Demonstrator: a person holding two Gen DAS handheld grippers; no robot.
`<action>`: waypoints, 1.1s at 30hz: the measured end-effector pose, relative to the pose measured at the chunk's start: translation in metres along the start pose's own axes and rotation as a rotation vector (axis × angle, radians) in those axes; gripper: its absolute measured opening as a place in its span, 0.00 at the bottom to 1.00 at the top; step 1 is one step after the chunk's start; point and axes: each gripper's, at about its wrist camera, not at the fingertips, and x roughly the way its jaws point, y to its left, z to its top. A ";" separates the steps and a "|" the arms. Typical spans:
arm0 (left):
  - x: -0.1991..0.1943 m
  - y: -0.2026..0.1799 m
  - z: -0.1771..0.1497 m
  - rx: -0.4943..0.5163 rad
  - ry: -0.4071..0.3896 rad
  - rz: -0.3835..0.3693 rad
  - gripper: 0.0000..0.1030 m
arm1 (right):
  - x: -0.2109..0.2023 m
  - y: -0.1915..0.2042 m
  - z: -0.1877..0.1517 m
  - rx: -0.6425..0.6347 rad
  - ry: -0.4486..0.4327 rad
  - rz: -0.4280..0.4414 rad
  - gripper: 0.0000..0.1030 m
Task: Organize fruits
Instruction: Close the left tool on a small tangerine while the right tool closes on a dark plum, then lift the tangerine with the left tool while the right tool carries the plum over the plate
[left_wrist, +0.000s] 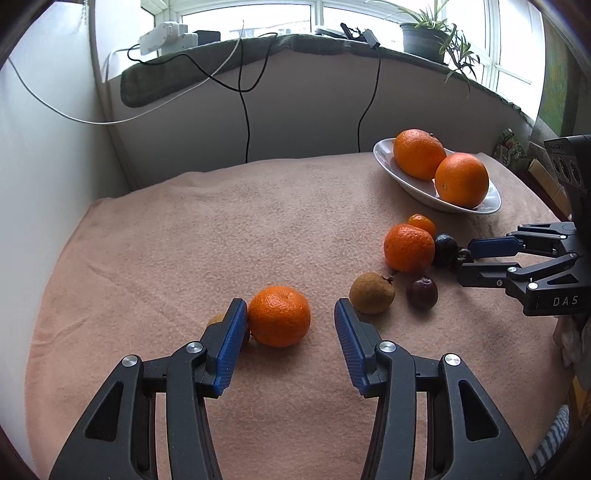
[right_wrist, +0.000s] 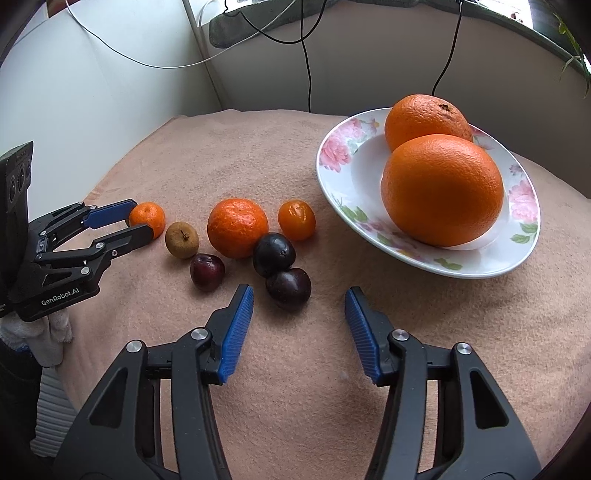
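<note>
Left tongs (left_wrist: 290, 325) wide, low over tabletop (left_wrist: 184, 240) covered in pink cloth, holding nothing. Mandarin (left_wrist: 279, 316) sits between the fingers, touching the left pad (left_wrist: 231, 347); gap to the right pad. Small brown fruit (left_wrist: 216, 319) mostly hidden behind the left finger, type unclear. Longan (left_wrist: 372, 293) just beyond the right fingertip, not touching.

Right tongs (right_wrist: 299, 304) wide too, empty, hovering over cloth near the front edge. Dark plum (right_wrist: 288, 288) just ahead between the fingertips, nearer the left one, no contact visible. Second plum (right_wrist: 273, 254) touching it behind. Third plum (right_wrist: 207, 272) to the left, apart. Big mandarin (right_wrist: 237, 227) behind the plums, kumquat (right_wrist: 296, 220) beside it toward the plate.

Plate (right_wrist: 336, 155), white with pink floral rim, at the far right corner of tabletop. Two oranges on it, front orange (right_wrist: 441, 190) touching back orange (right_wrist: 424, 118).

Loose fruit clusters mid-tabletop toward the right side, near the plate but off it. Black cables (left_wrist: 245, 110) hang down the wall behind the far edge. Potted plant (left_wrist: 424, 40) on the sill above.
</note>
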 end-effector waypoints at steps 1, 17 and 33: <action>0.001 0.000 0.001 0.000 0.002 0.003 0.47 | 0.001 0.000 0.001 -0.004 0.001 -0.002 0.53; 0.005 0.017 0.005 -0.064 -0.007 -0.024 0.33 | 0.003 0.004 0.005 -0.024 -0.003 -0.019 0.36; -0.002 0.025 0.004 -0.128 -0.023 -0.057 0.32 | -0.007 0.003 0.000 -0.018 -0.029 0.000 0.25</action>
